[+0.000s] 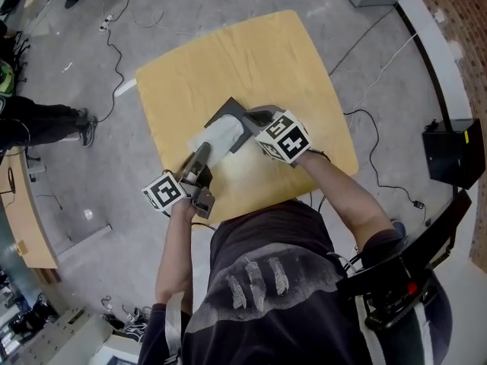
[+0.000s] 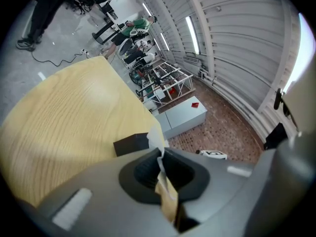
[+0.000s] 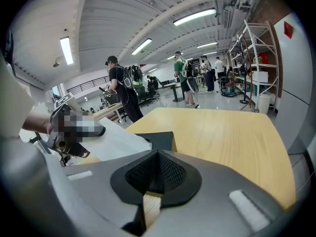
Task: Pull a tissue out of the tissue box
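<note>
I read no words or numbers anywhere. The red diamond label (image 3: 288,29) on the pale cabinet (image 3: 296,83), two o'clock in my right gripper view, is illegible.

A dark tissue box (image 1: 226,112) sits on the wooden table (image 1: 251,59).

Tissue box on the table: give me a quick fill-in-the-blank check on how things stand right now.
1. The left gripper has its jaws shut on a thin white ____.
2. The tissue box sits on a ____ table.
3. In the head view, the right gripper points at the tissue box, while the pulled-out sheet stretches from the box toward the ____ gripper.

Missing words: tissue; wooden; left
</note>
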